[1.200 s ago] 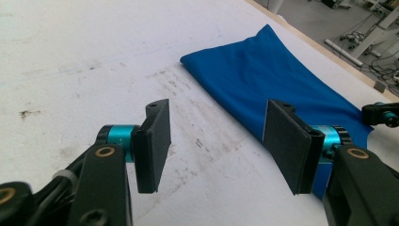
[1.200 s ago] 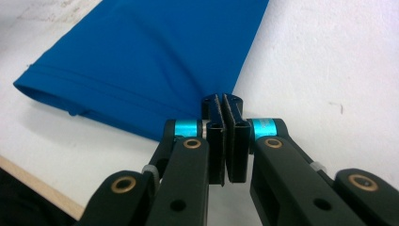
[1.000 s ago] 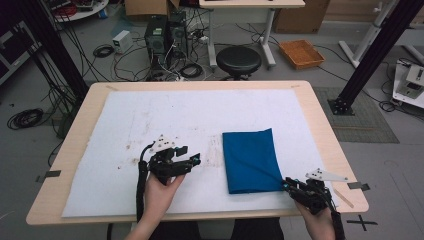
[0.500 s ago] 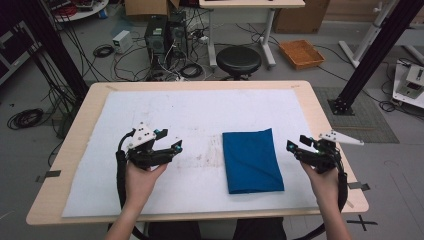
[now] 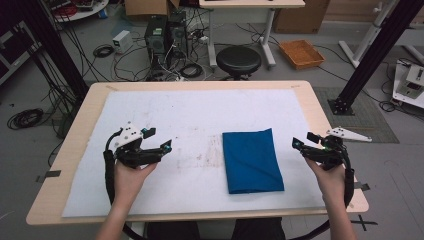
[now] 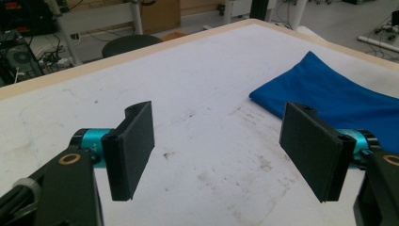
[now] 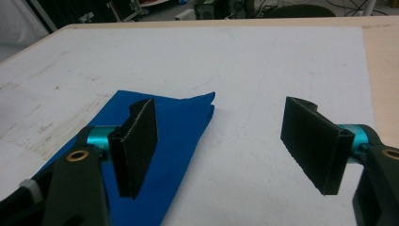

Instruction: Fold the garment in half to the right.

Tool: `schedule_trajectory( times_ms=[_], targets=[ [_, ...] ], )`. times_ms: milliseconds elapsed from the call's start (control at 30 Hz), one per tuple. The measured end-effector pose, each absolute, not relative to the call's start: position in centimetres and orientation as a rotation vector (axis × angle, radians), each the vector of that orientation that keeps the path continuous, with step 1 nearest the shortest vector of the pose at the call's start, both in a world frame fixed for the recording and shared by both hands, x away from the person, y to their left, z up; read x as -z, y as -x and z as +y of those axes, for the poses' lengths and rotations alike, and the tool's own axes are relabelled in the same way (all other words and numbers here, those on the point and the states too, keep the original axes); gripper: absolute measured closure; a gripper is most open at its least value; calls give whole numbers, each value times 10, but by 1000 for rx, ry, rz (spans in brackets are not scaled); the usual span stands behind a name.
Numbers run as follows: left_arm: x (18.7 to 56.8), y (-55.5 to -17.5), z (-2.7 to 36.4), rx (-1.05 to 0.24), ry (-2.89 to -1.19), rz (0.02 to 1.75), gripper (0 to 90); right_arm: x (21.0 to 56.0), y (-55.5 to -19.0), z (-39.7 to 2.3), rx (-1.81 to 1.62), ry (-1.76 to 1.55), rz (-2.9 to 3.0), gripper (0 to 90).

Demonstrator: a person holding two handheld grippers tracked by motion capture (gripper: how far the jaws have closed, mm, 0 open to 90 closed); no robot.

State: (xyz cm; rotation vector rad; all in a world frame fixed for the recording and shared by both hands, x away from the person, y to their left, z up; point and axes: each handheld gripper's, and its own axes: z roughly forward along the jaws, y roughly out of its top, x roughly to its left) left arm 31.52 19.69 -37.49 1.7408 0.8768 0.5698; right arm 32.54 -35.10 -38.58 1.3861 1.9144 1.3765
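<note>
Both hands have drawn apart since a second ago: the left gripper, then close to the cloth's left edge, now sits well out toward 9 o'clock of it, and the right gripper, then down at the table's near right corner, has come up to about 3 o'clock of the cloth. Each set of jaws has just been opening, with nothing between them.

A folded blue cloth lies flat on the white mat, a little right of the table's middle and toward the near edge, its long side running from 12 to 6 o'clock. Neither gripper touches it.

From the high view, the left hand holds its gripper pointing toward 3 o'clock, at the cloth, and the right hand holds its gripper pointing toward 9 o'clock, so the two face each other across the cloth. The grey three-cornered plate on the right gripper juts out past the table's right edge.

In the left gripper view, the left gripper has its fingers spread wide over bare, stained mat, with the cloth lying at about 2 o'clock beyond them. In the right gripper view, the right gripper is likewise spread wide, empty, with the cloth behind its 9 o'clock finger and bare mat behind the other.
</note>
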Motion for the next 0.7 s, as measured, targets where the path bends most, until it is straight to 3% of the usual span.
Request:
schedule_trajectory(
  times_ms=[700],
  targets=[
    [374,-314,206,-545,-1761,878,267,385,-324,-350,-1346,-1346,1929,277]
  ],
)
